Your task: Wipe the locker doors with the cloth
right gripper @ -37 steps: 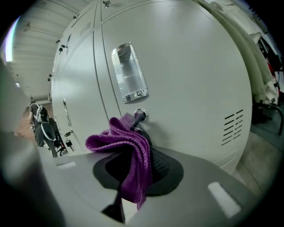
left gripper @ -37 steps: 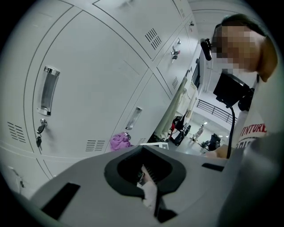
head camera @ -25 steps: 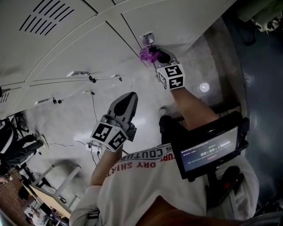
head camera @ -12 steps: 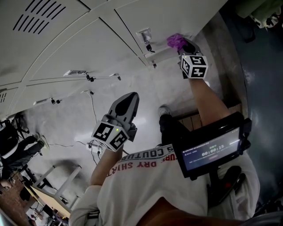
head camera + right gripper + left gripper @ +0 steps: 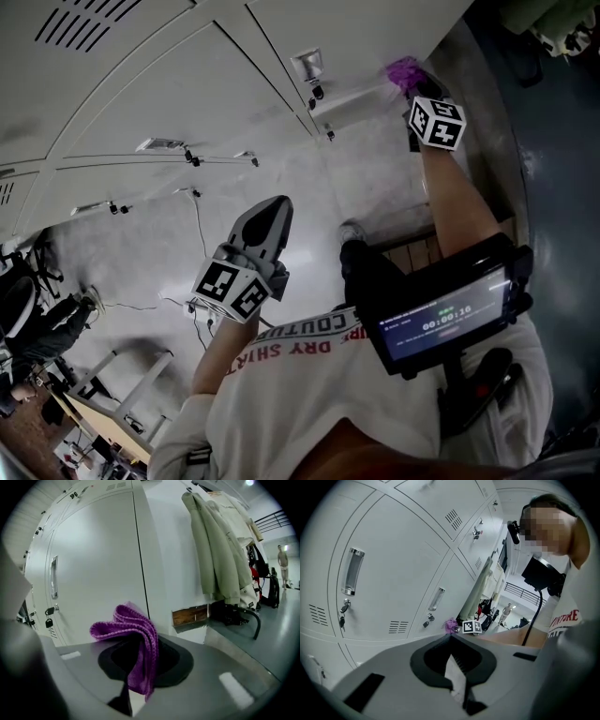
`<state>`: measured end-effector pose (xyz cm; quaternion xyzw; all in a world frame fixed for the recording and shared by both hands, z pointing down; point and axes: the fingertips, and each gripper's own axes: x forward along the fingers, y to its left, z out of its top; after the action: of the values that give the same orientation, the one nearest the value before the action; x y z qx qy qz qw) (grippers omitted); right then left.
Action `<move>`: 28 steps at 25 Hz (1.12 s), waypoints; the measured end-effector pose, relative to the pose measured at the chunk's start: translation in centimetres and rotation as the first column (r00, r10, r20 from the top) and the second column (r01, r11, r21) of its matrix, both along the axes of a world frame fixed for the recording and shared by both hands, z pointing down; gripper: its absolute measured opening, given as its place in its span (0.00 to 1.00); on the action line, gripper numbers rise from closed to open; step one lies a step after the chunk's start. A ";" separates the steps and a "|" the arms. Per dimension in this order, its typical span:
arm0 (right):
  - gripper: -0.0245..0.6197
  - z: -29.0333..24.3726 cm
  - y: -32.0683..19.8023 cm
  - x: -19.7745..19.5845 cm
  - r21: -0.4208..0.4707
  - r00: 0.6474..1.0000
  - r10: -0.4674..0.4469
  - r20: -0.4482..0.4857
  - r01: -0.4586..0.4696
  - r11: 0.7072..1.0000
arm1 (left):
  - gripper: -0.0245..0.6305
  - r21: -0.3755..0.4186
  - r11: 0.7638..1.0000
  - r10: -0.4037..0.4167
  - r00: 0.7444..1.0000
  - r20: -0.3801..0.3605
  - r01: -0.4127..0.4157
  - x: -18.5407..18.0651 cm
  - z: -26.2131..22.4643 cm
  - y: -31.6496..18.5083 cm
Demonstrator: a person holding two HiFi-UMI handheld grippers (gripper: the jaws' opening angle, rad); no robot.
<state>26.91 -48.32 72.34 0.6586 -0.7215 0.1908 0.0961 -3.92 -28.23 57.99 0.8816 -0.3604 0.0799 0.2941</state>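
Wiping step: right claw [image 5: 419,91] is pinching the purple cloth [image 5: 136,634] near a locker door [image 5: 93,559]. Left claw [image 5: 452,663] is idling, closed and empty. Next, probably: pressing the cloth against the door.

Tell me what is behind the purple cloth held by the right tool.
A pale locker door, handle at its left, stands behind the cloth pinched in the right tool. The cloth covers the door's lower edge, so any contact is hidden.

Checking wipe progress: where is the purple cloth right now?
The cloth sits at the upper right of the head view, clamped in the right gripper, close to the end locker door.
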 end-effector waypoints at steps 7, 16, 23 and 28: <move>0.14 -3.0 4.4 -3.6 -0.007 0.997 -0.079 0.020 0.079 0.997 | 0.04 0.030 0.999 -0.016 0.999 -0.028 0.017 -1.0 -2.9 2.9; 0.14 -21.5 22.8 -17.5 0.116 0.917 -0.382 0.118 0.369 0.922 | 0.04 0.149 0.989 0.003 0.998 -0.061 0.007 -4.4 -13.4 14.0; 0.14 -35.9 42.9 -28.0 0.166 0.769 -0.611 0.189 0.588 0.791 | 0.04 0.195 0.981 0.019 0.998 -0.052 -0.009 -8.2 -24.4 26.7; 0.14 -42.4 53.4 -32.7 0.181 0.703 -0.671 0.237 0.646 0.741 | 0.04 0.236 0.971 0.039 0.999 -0.028 -0.031 -11.3 -31.0 35.2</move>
<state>-5.83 5.06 29.92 0.3258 -0.9222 0.2068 0.0246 -15.22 6.99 27.03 0.9176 -0.3470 0.0276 0.1919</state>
